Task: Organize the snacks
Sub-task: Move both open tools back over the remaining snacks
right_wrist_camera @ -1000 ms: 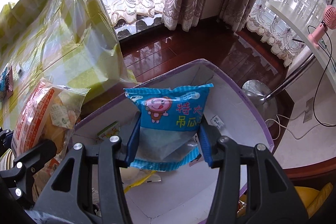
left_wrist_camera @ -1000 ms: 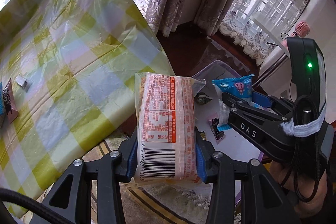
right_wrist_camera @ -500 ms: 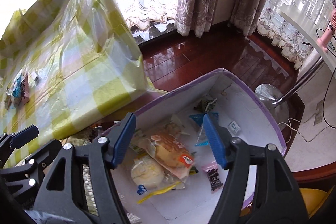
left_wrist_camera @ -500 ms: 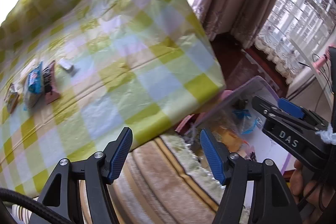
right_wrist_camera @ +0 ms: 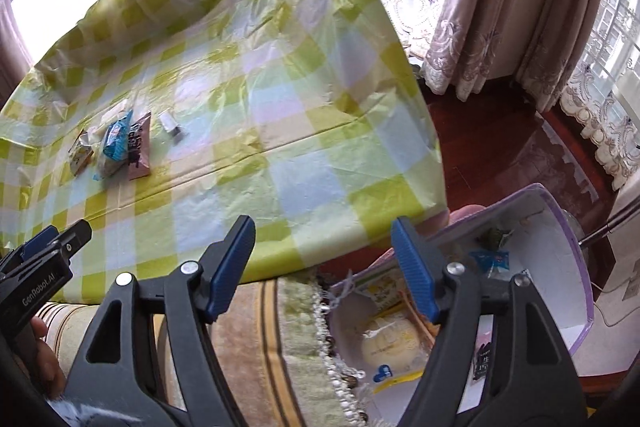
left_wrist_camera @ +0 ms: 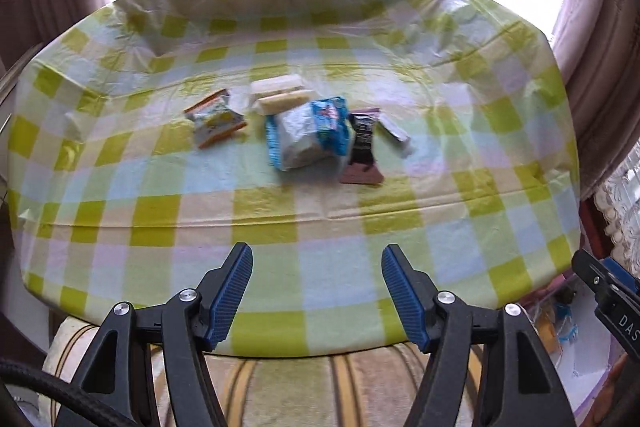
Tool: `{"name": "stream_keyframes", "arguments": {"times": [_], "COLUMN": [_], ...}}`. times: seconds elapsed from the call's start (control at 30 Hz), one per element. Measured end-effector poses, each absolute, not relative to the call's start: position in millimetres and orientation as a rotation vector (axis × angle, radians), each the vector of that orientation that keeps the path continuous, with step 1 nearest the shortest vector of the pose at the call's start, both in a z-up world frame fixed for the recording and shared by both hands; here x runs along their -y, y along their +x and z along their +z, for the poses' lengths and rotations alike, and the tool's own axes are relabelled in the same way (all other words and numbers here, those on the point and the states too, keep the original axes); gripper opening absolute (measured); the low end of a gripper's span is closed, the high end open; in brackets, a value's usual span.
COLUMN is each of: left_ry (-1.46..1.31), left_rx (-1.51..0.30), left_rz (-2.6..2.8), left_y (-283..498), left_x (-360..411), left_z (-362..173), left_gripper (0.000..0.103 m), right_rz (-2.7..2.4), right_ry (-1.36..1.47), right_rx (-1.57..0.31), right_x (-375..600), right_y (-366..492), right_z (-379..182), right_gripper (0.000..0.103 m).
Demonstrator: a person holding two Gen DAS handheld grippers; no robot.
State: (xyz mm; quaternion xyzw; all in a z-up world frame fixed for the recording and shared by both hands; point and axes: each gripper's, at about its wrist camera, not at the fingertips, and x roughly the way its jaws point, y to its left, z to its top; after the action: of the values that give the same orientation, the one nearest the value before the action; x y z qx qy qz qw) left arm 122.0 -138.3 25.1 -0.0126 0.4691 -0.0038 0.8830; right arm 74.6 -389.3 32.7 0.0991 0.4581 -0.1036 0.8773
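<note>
Several snack packs lie mid-table on the green checked cloth [left_wrist_camera: 280,219]: a blue and white bag [left_wrist_camera: 308,133], a dark brown pack [left_wrist_camera: 362,155], an orange-edged pack [left_wrist_camera: 214,121], pale wafer bars [left_wrist_camera: 280,95] and a small white packet [left_wrist_camera: 394,133]. My left gripper [left_wrist_camera: 316,291] is open and empty over the table's near edge. My right gripper [right_wrist_camera: 322,267] is open and empty above the table corner. The purple-rimmed white bin [right_wrist_camera: 560,267] below right holds several snacks, among them a round bun pack [right_wrist_camera: 390,343].
A striped, fringed cloth [right_wrist_camera: 280,339] hangs under the table edge. Curtains [right_wrist_camera: 500,7] and a dark wood floor [right_wrist_camera: 512,147] lie to the right. The bin's edge shows in the left wrist view [left_wrist_camera: 560,347].
Both grippers let go of their packs into the bin, opened, and swung left toward the table. The left one now faces the snacks on the cloth.
</note>
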Motion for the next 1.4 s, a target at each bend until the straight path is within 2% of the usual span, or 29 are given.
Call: {"name": "stream_keyframes", "arguments": {"times": [0.47,1.4], "left_ry": [-0.075,-0.031], "left_rx": [-0.961,-0.986], "left_rz": [0.205,0.258], "left_y": [128,166], "left_x": [49,24], "left_z": [14,-3], "left_gripper": [0.068,0.068], "right_rz": [-0.084,0.01], "right_ry": [0.132,0.123], "right_rx": [-0.973,-0.978], "right_x": [316,254], "right_y": [106,164], "right_z": [34,17], "right_gripper": [0.074,0.081]}}
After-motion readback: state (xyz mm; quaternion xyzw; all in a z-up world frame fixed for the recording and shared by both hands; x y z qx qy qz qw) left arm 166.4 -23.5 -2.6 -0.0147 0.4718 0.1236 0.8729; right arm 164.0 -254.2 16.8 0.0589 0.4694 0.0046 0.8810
